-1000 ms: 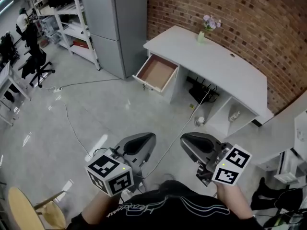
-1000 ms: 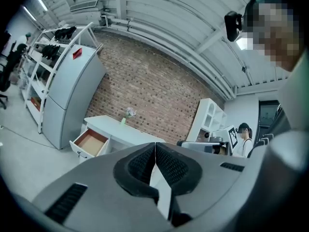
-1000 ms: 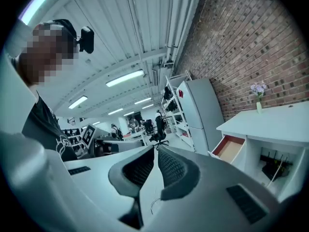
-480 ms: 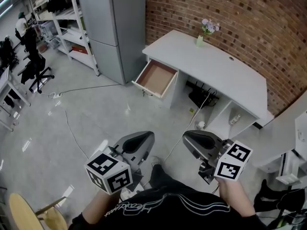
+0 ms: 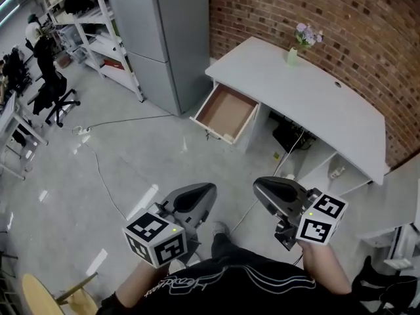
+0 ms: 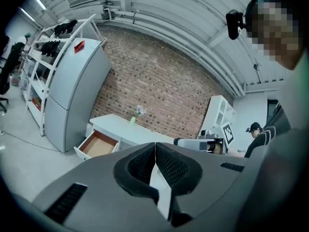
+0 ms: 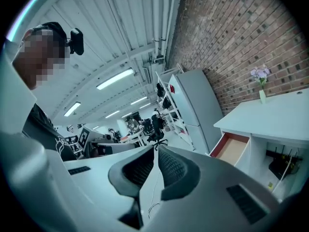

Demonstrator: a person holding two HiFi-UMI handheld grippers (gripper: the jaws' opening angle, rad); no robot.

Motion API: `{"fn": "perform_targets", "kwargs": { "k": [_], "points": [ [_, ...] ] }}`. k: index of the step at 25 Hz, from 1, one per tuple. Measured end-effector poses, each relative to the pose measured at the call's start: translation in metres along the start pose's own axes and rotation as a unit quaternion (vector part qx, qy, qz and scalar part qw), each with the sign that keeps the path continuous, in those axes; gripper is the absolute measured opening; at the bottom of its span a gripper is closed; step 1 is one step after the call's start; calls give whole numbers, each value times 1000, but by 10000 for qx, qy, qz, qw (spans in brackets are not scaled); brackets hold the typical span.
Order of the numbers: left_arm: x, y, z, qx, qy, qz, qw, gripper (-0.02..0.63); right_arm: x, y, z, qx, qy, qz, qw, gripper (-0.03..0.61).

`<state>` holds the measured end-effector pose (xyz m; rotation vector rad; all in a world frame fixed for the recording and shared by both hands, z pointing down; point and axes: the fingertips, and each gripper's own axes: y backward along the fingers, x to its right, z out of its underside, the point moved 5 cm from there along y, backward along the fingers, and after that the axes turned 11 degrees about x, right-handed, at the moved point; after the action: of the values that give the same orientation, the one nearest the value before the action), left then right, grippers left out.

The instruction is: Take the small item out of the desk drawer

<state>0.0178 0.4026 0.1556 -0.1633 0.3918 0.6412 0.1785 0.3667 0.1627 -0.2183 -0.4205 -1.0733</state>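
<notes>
A white desk (image 5: pixel 308 97) stands against the brick wall, and its wooden drawer (image 5: pixel 226 113) is pulled open to the left. The drawer's brown inside shows no small item from here. My left gripper (image 5: pixel 209 190) and right gripper (image 5: pixel 260 186) hover side by side over the floor, well short of the desk, both shut and empty. In the left gripper view, the left gripper (image 6: pixel 155 146) has its pads together, with the drawer (image 6: pixel 99 144) far ahead. The right gripper view shows the right gripper (image 7: pixel 155 151) likewise shut, the drawer (image 7: pixel 234 148) off to its right.
A tall grey fridge (image 5: pixel 164 38) stands left of the desk, with white shelving (image 5: pixel 98 38) beyond it. A cable (image 5: pixel 98 169) trails across the floor. A vase of flowers (image 5: pixel 293 54) sits on the desktop. An office chair (image 5: pixel 52 90) and a wooden chair (image 5: pixel 46 294) are at the left.
Both grippers have been carried forward towards the desk, still shut. The desk and drawer now sit lower and further right in the head view, and a foot shows below the grippers.
</notes>
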Motion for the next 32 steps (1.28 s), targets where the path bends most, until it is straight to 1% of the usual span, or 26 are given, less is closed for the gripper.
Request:
{"fn": "perform_targets", "kwargs": {
  "k": [4, 6, 9, 11, 16, 20, 24, 26, 29, 32],
  "points": [
    [-65, -54, -10, -249, 114, -156, 9995, 21, 69, -55, -7, -111, -280, 38, 9995, 57],
    [-95, -84, -20, -375, 121, -162, 9991, 21, 101, -81, -13, -177, -387, 42, 9991, 57],
    [-135, -127, -36, -399, 108, -153, 9990, 21, 145, -111, -26, -271, -396, 42, 9988, 57],
    [-157, -147, -41, -429, 82, -195, 9989, 21, 170, -125, -30, -354, -390, 59, 9986, 57],
    [-189, -170, -38, -478, 145, -358, 9981, 21, 209, -148, -33, -486, -364, 72, 9981, 57],
    [-208, -181, -34, -421, 199, -388, 9982, 21, 233, -163, -37, -289, -504, 86, 9983, 57],
    [-230, -198, -28, -528, 224, -328, 9978, 21, 262, -178, -31, -234, -565, 289, 9977, 57],
    [-246, -211, -24, -623, 251, -295, 9973, 21, 279, -188, -25, -302, -539, 365, 9974, 57],
    [-271, -234, -16, -767, 336, -229, 9962, 21, 303, -205, -17, -552, -386, 393, 9970, 58],
    [-299, -261, -8, -986, 386, -158, 9942, 21, 331, -222, -11, -791, -233, 569, 9950, 58]
  ]
}}
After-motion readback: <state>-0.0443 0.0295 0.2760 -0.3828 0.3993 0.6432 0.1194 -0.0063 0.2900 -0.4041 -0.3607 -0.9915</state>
